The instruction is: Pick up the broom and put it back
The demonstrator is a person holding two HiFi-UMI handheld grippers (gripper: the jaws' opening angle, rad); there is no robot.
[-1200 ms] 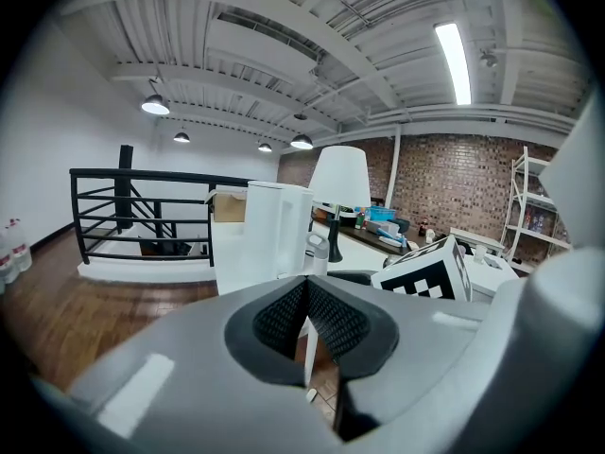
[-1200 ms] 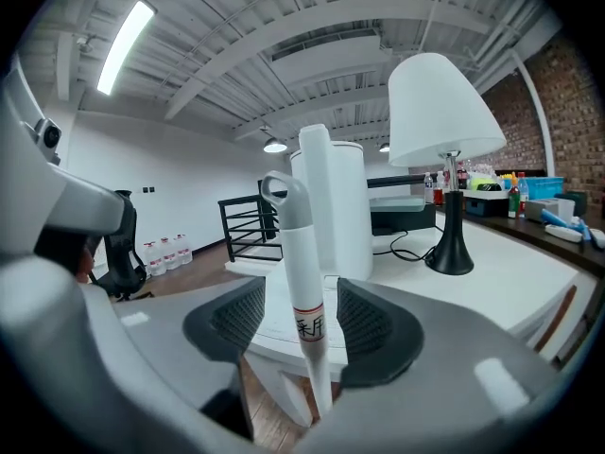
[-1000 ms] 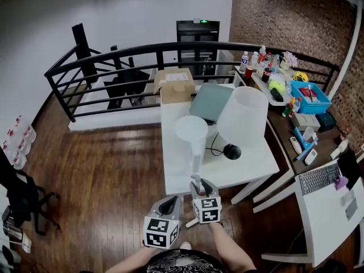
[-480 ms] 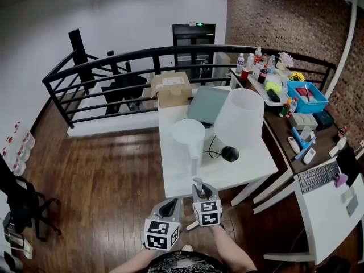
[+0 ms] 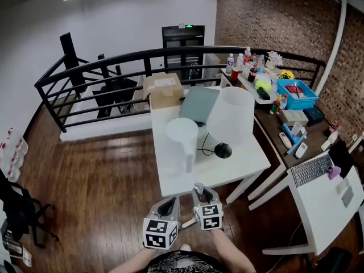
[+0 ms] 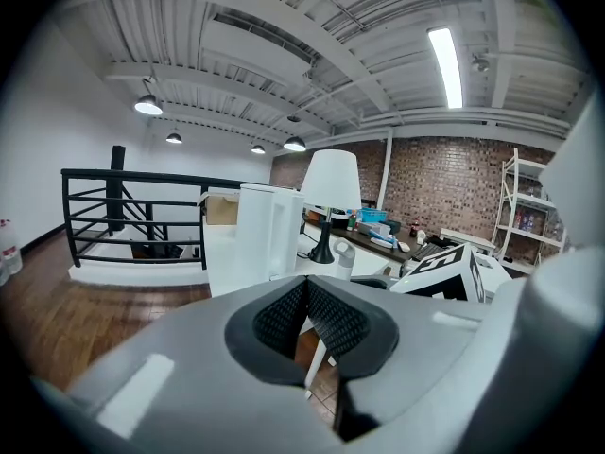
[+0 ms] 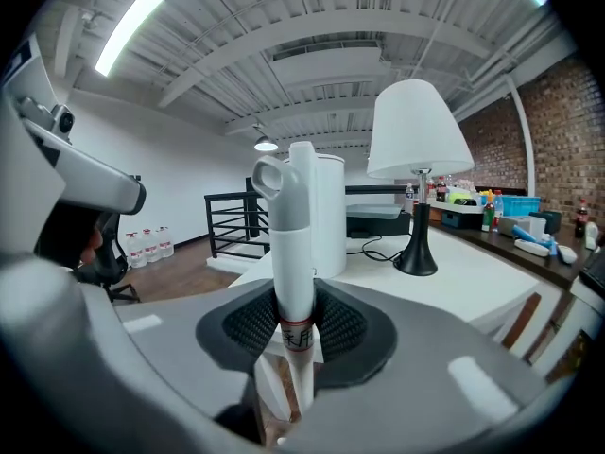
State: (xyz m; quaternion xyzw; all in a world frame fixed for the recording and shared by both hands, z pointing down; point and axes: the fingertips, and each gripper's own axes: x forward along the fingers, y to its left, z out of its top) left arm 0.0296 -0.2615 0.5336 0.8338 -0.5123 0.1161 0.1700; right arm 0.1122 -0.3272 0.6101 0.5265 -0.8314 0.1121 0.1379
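The left tool (image 5: 169, 203) is at the near edge of the head view, over the wooden floor (image 5: 96, 181). Its jaws are closed on each other with nothing between them, and only a leg of the tabletop shows past them. Just beside it to the right, the right tool (image 5: 200, 193) has the broom handle (image 7: 292, 244) between its jaws. They have just been closing, and the ribbed pads now press the white shaft from both sides at a small red-edged label, so the broom is held in the right hand alone. The relation that matters is the handle's long axis: it runs roughly upright through the jaws, the looped hanging end standing above the pads and the rest of the shaft dropping below them toward the floor. The brush end is in no view. Any carry therefore has a long, bottom-heavy stick swinging under the grip, and the free left tool is near enough to steady the shaft lower down if needed. Ahead and to the right is the white tabletop (image 5: 187, 178) with a tall white container (image 5: 182, 138) and a lamp (image 5: 230, 115), which the raised end could catch. Where the broom belongs — a hook, a corner — cannot be made out.
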